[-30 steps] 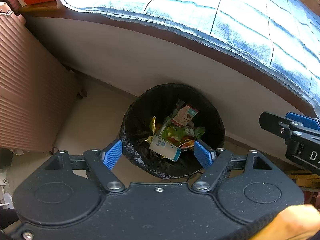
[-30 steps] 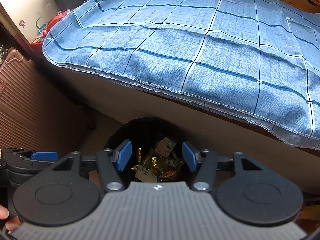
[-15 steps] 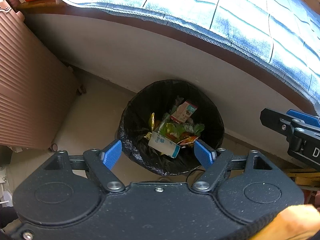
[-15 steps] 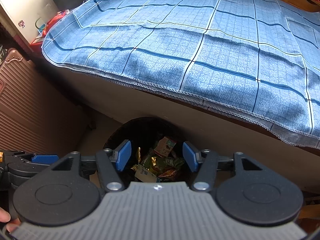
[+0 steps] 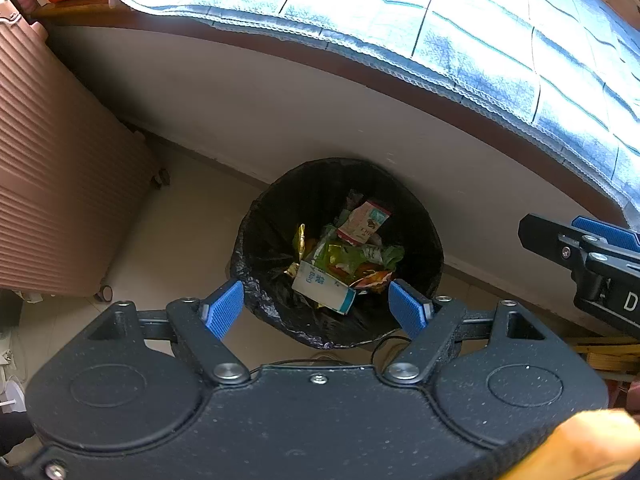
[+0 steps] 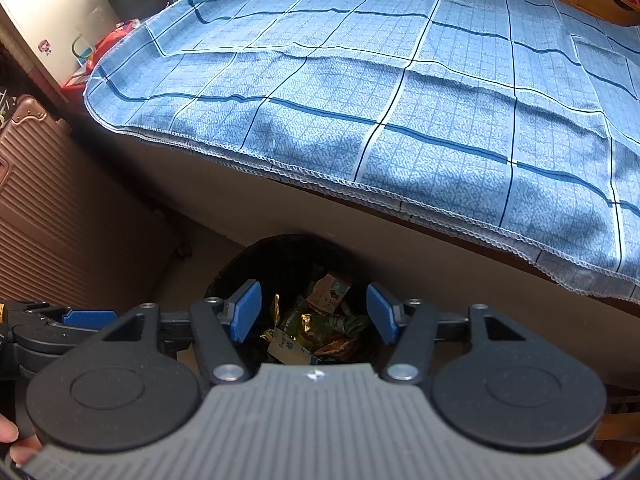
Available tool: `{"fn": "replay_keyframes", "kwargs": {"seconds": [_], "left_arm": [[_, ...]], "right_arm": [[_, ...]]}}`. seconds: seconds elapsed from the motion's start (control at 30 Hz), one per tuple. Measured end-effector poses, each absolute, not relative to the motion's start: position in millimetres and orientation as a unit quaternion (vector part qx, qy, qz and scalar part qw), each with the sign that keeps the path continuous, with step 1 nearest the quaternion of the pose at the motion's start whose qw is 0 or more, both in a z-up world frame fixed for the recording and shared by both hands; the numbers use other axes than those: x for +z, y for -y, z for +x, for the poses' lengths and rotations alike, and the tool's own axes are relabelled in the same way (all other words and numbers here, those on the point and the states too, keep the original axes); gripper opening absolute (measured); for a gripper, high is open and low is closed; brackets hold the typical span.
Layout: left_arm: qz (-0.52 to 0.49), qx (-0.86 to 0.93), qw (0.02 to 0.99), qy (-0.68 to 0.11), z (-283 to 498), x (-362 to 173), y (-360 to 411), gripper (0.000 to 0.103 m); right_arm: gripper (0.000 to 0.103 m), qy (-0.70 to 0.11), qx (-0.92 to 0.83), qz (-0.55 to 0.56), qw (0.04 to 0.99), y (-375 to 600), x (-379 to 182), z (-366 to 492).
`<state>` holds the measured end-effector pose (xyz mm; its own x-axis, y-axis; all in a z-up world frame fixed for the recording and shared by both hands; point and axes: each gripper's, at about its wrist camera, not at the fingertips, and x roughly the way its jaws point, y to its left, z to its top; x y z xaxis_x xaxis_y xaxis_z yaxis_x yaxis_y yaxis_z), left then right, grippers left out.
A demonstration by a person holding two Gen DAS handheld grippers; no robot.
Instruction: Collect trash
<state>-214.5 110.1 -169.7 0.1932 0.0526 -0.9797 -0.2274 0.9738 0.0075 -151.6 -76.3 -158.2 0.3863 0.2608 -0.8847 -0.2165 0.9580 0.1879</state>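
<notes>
A: From the left wrist, we're hovering over the trash bin [image 5: 340, 252], which stands on the floor against the side of the bed [image 5: 400, 128]. It's lined with a black bag [image 5: 264, 280] and already holds wrappers [image 5: 352, 256] and a small carton [image 5: 324, 286]. We judge the trash is in and the bag itself comes next.

B: Agreed. The left gripper [image 5: 316, 308] has its jaws spread wide, nothing between the blue pads [image 5: 224, 308], nothing touched. The right gripper [image 5: 592, 252] pokes in from the right edge, clear of the bin.

A: From the right wrist, we see the same bin [image 6: 232, 276] low in view, below the blue checked bedspread [image 6: 400, 100]; a ribbed suitcase [image 6: 60, 220] stands to the left.

B: The right gripper [image 6: 314, 312] is open too, a little narrower, empty; the wrappers [image 6: 320, 320] lie well below the pads. Next, we'd lower each gripper to the bag's rim on opposite sides and pinch the thin plastic without tearing it.
</notes>
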Motion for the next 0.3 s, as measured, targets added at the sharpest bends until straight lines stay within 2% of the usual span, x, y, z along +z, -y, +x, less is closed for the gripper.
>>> {"fn": "replay_keyframes", "kwargs": {"seconds": [0.3], "left_arm": [[-0.072, 0.093, 0.778, -0.618, -217.9, -159.5, -110.2, 0.079]], "right_arm": [[0.072, -0.532, 0.141, 0.019, 0.835, 73.6, -154.6, -153.6]]}}
